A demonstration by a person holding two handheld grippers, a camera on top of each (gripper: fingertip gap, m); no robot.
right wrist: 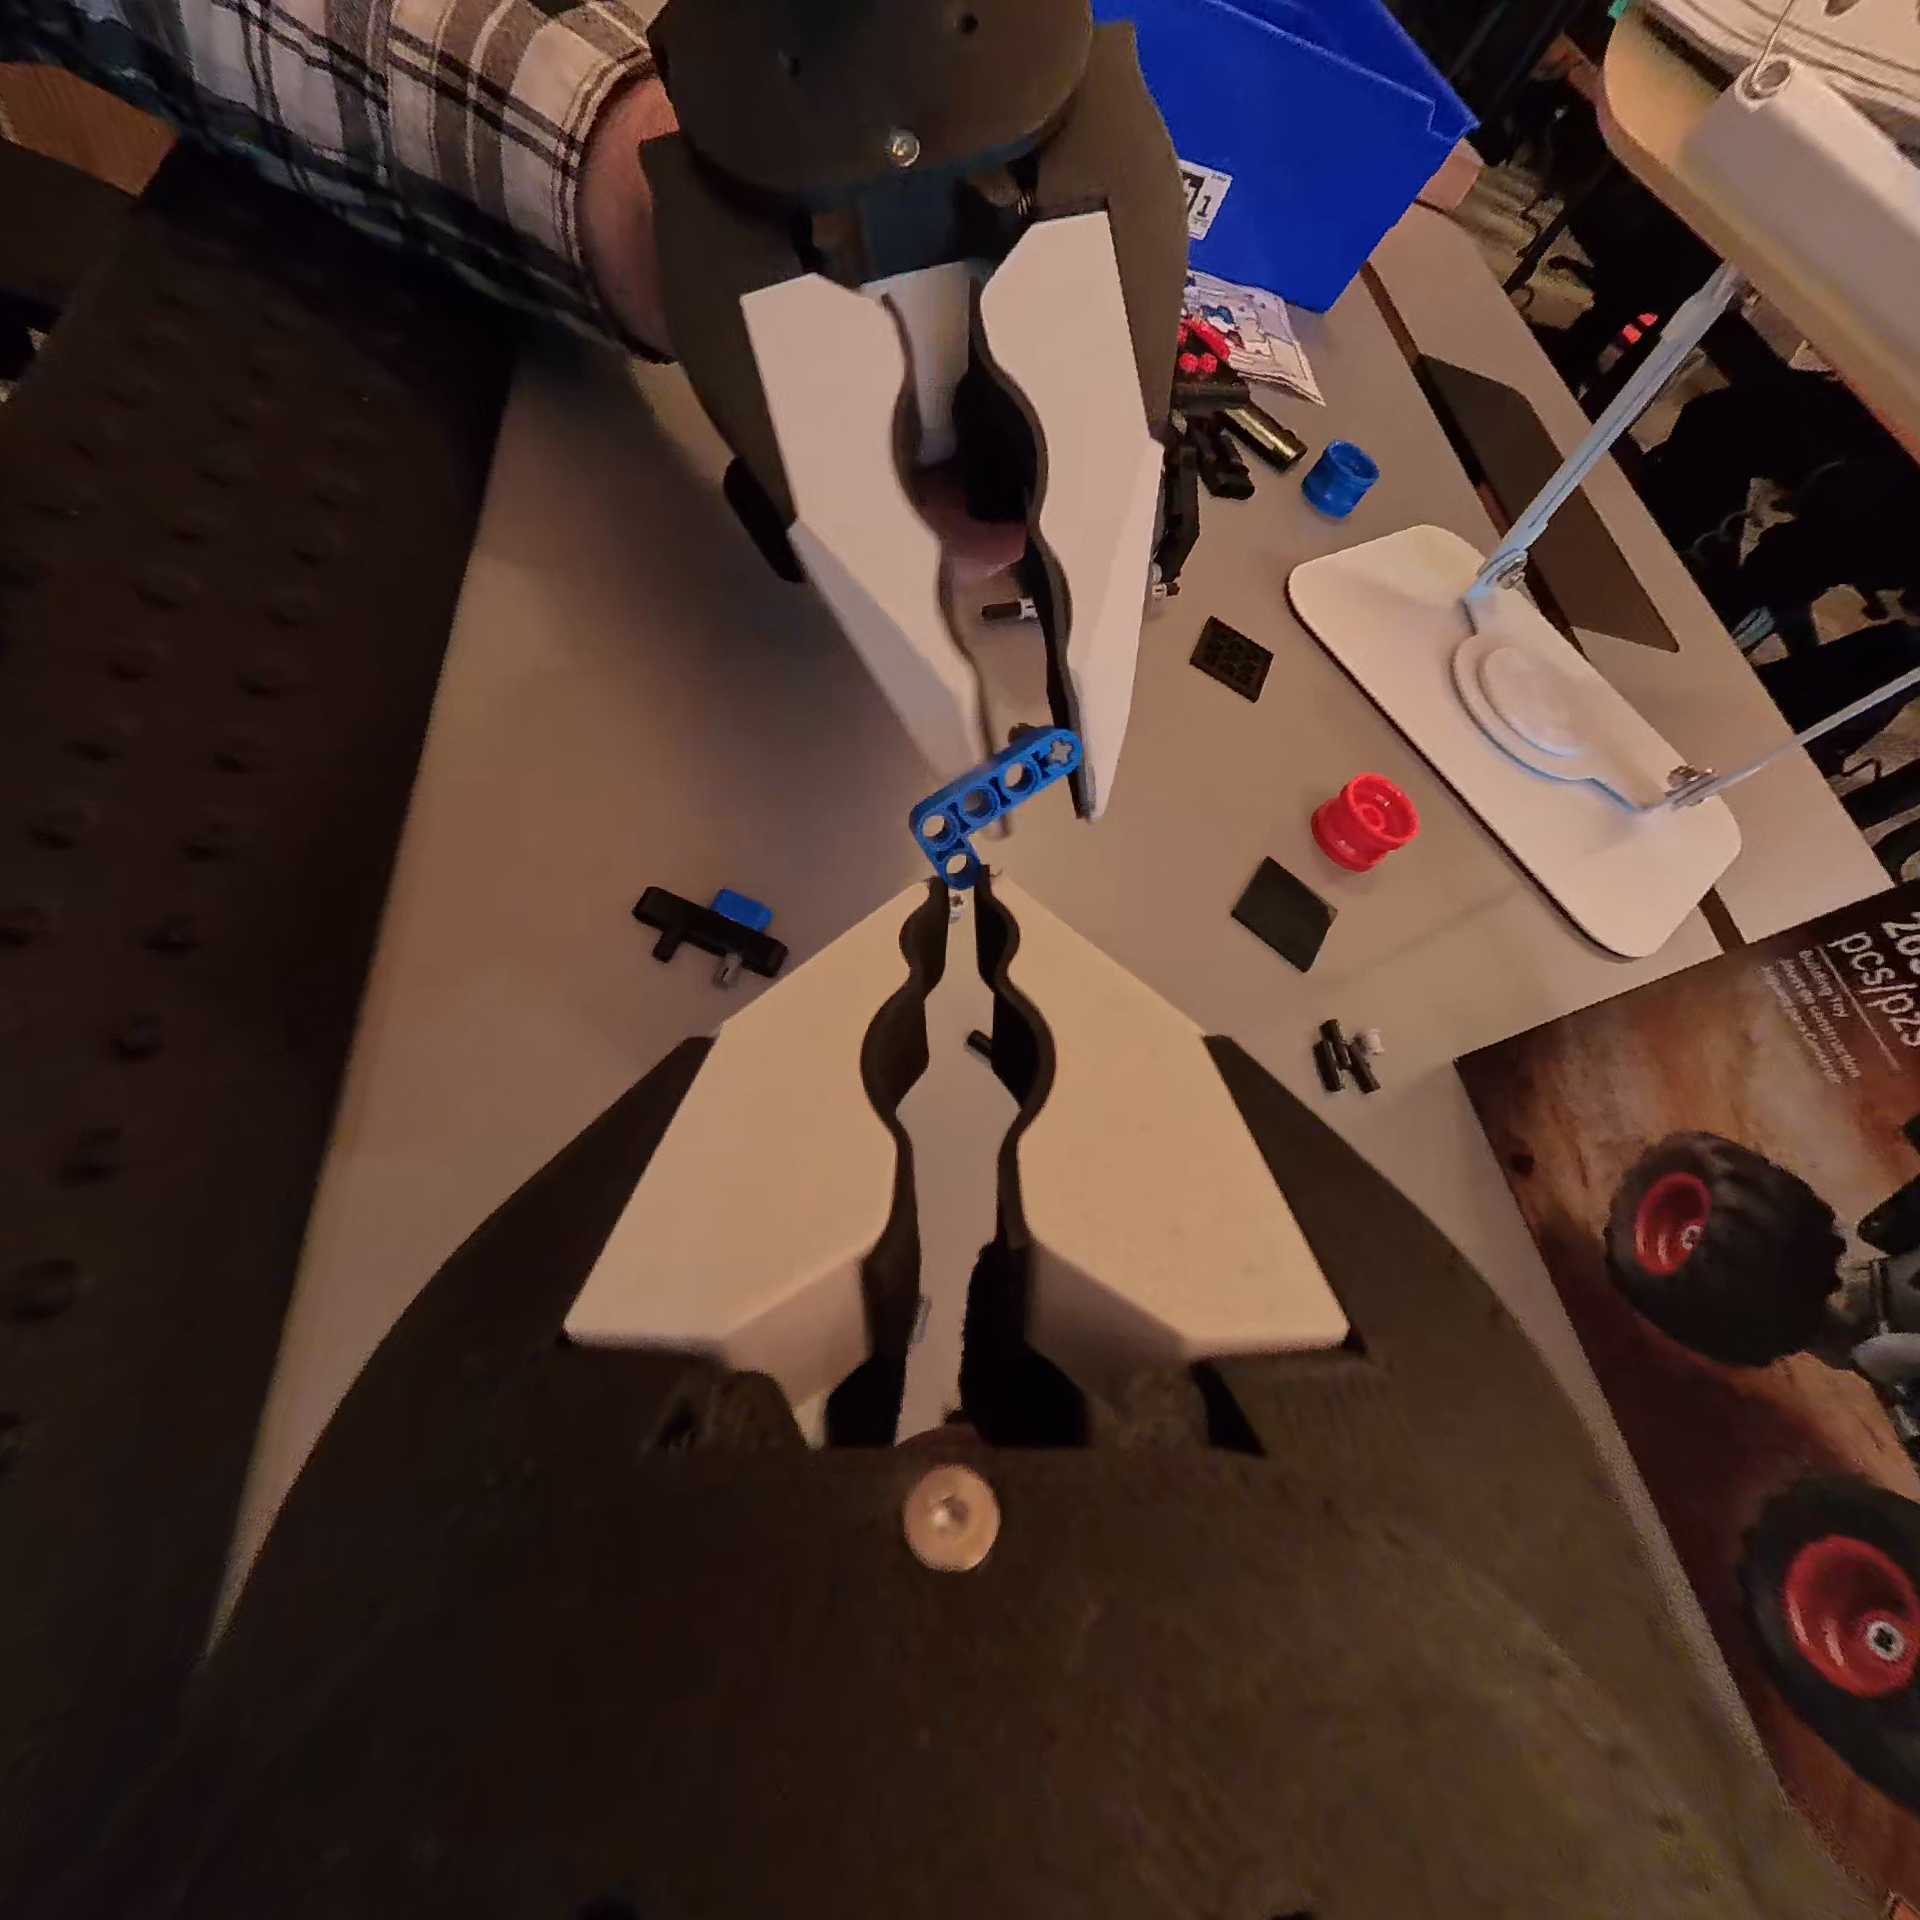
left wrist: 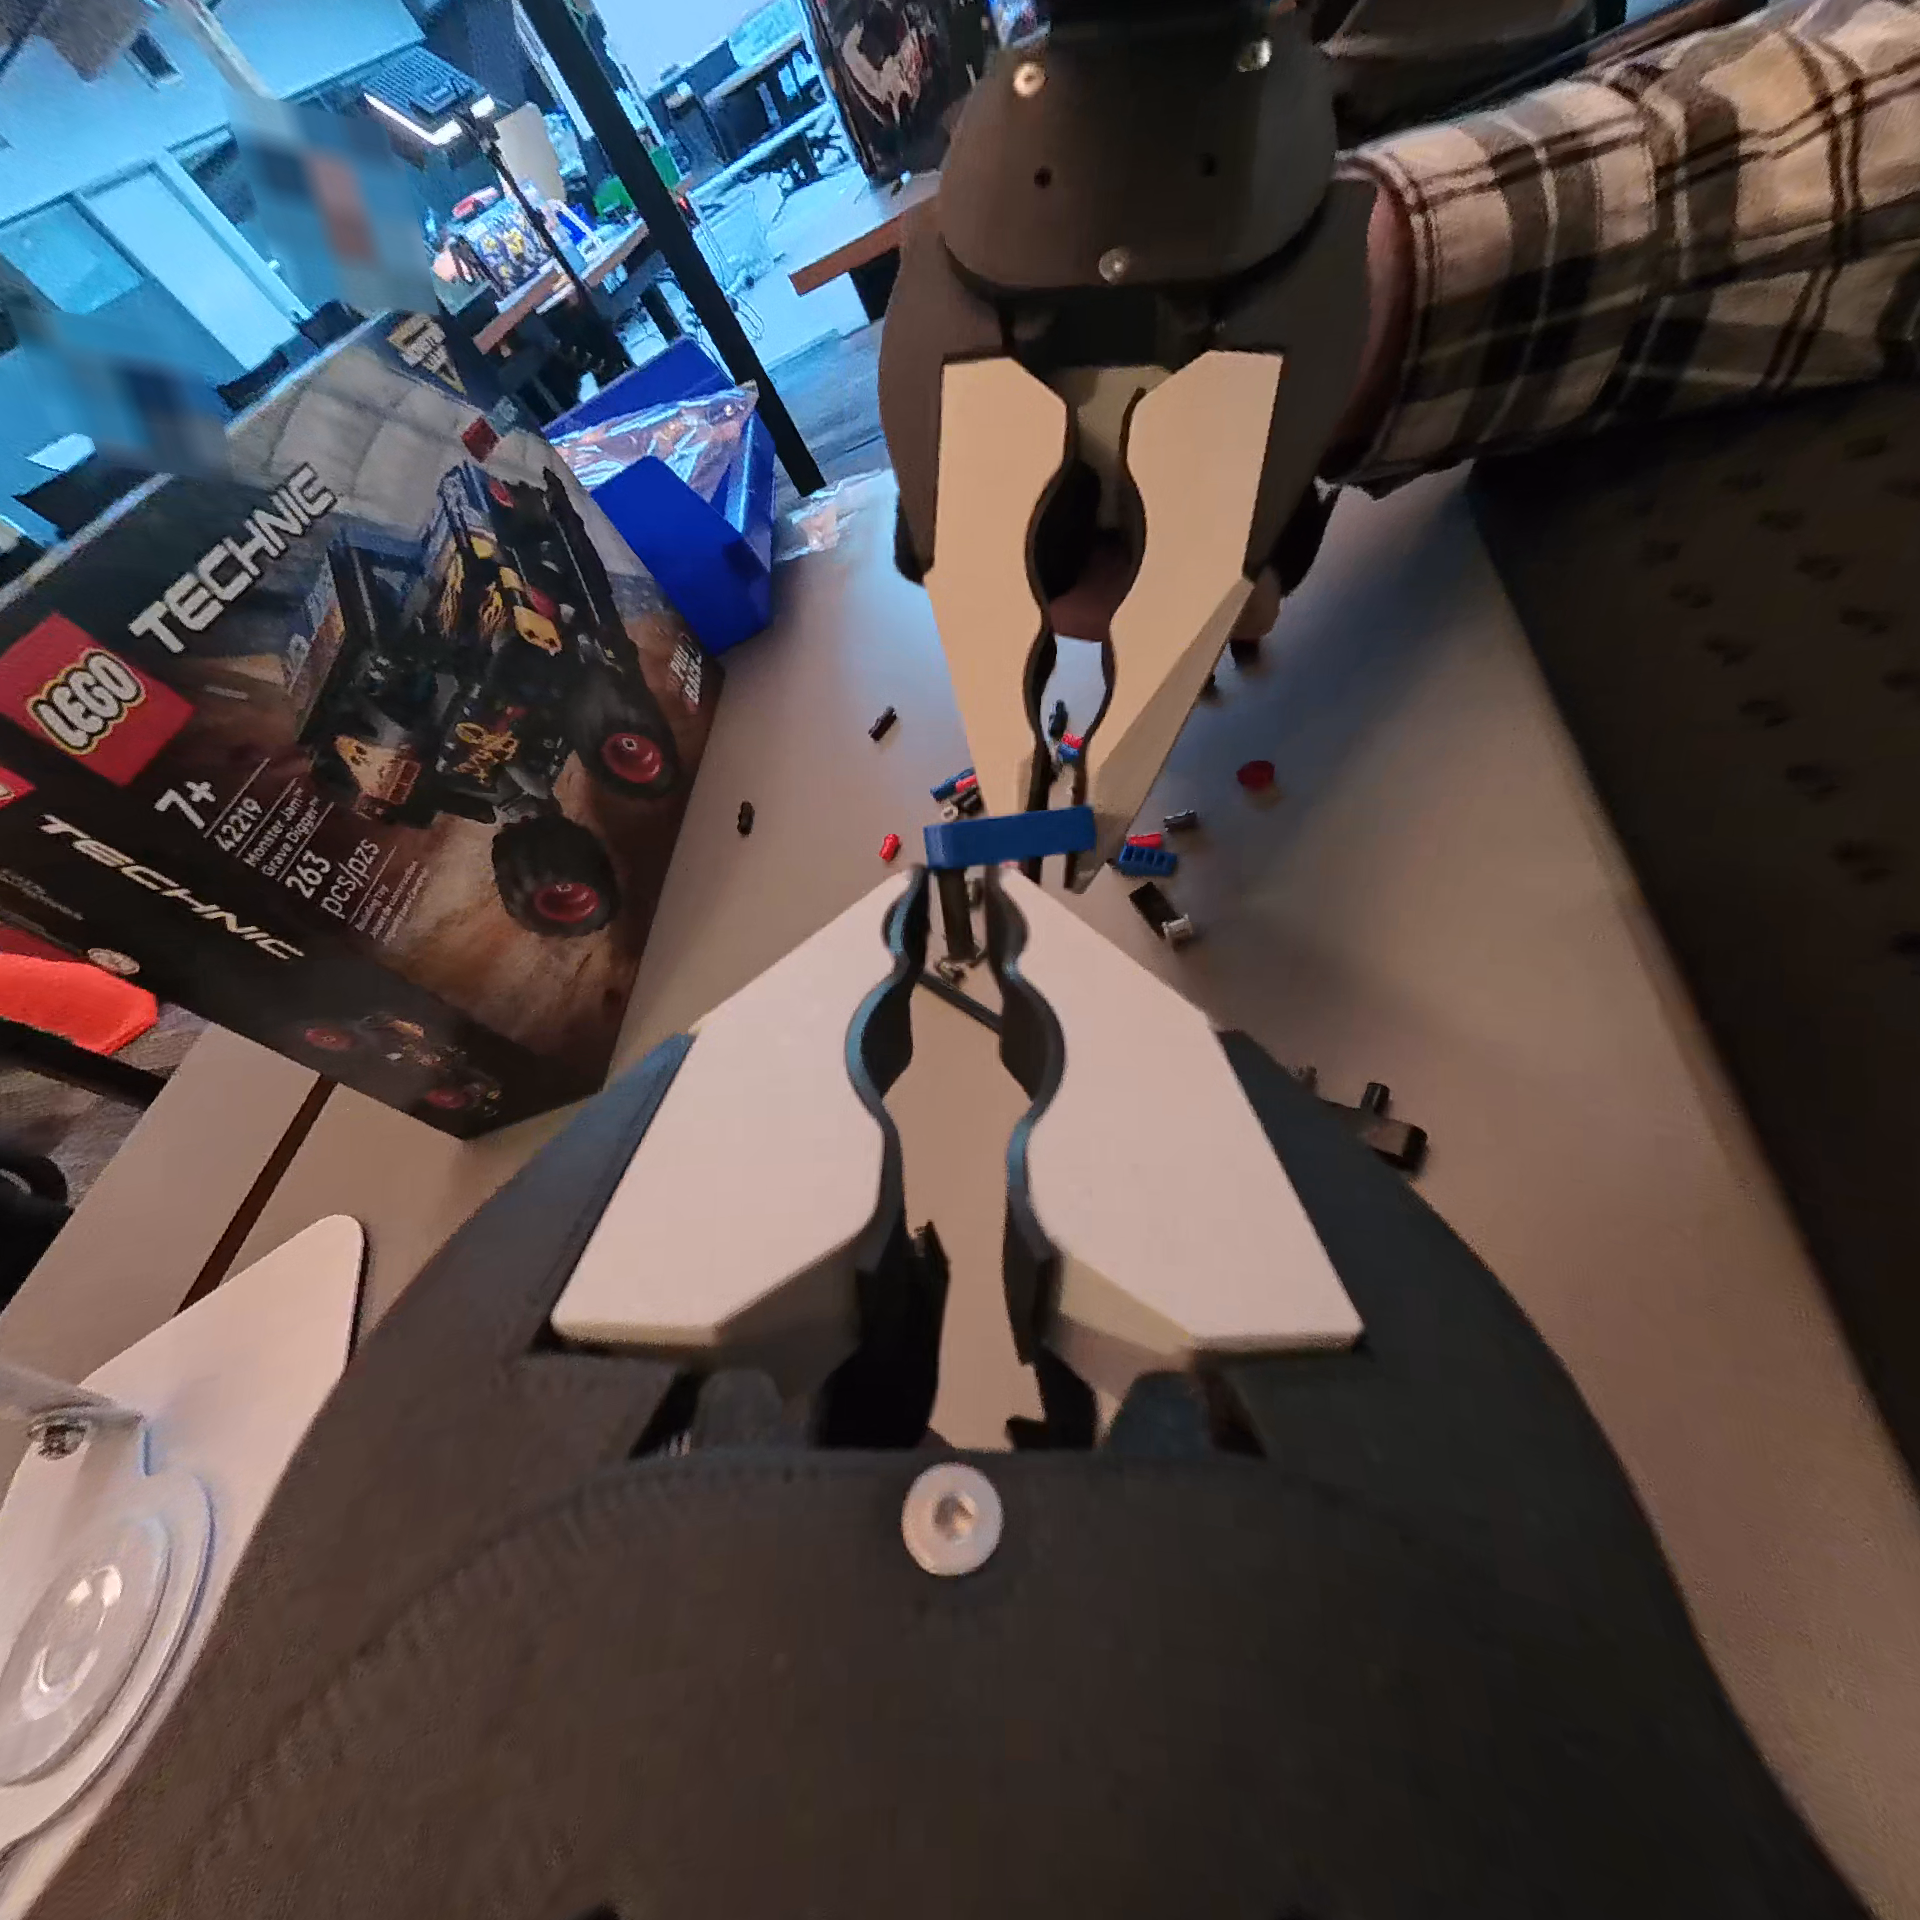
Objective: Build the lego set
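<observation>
While both tools pinch it, blue L-beam bridges left tool, right tool.

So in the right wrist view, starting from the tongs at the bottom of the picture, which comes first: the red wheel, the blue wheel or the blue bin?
1. Red wheel: nearest the right tongs, on the table to their right.
2. Blue wheel: farther back, right of the other tongs.
3. Blue bin: farthest, at the table's far end.
</observation>
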